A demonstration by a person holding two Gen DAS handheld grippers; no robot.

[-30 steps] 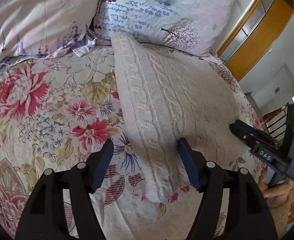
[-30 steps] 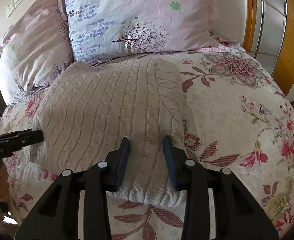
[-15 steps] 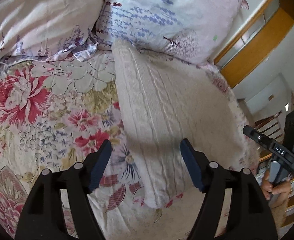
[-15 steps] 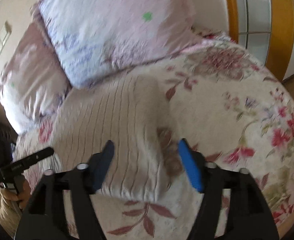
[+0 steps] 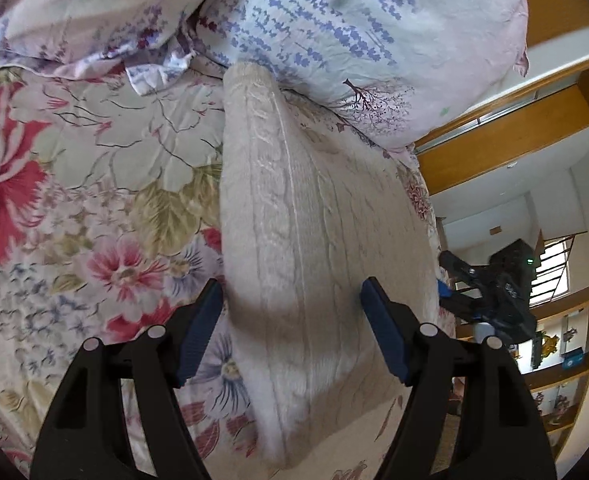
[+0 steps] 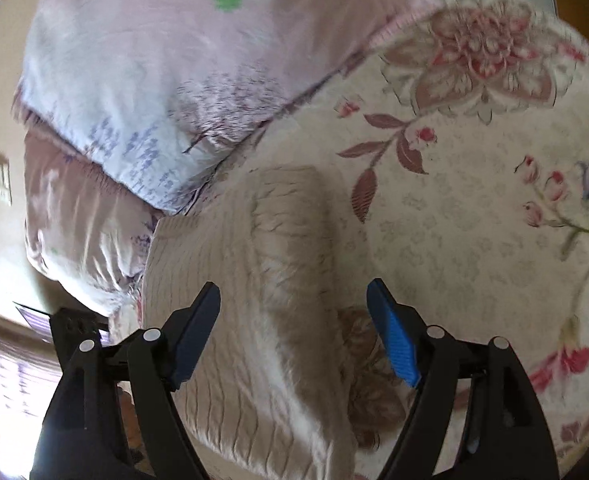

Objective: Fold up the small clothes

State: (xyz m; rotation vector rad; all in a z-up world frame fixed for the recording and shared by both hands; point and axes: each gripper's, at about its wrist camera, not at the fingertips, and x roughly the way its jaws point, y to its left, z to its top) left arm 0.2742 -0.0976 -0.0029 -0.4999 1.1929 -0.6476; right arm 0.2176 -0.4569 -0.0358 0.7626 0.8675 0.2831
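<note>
With its fold apparently done, the cream knit sweater (image 5: 314,240) lies on the floral bedspread (image 5: 74,200) beneath both grippers, left gripper (image 5: 290,320) and right gripper (image 6: 294,320), jaws spread, gripping nothing.

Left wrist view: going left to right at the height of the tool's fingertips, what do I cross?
Floral bedspread → left tool spread open around the folded cream knit sweater → right tool, beyond the bed's edge → wooden shelves.

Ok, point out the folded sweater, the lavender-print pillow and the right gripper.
cream cable-knit sweater (image 5: 314,240), left wrist view, top face.
lavender-print pillow (image 5: 354,32), left wrist view, middle.
right gripper (image 6: 294,332), right wrist view, between open fingertips.
</note>
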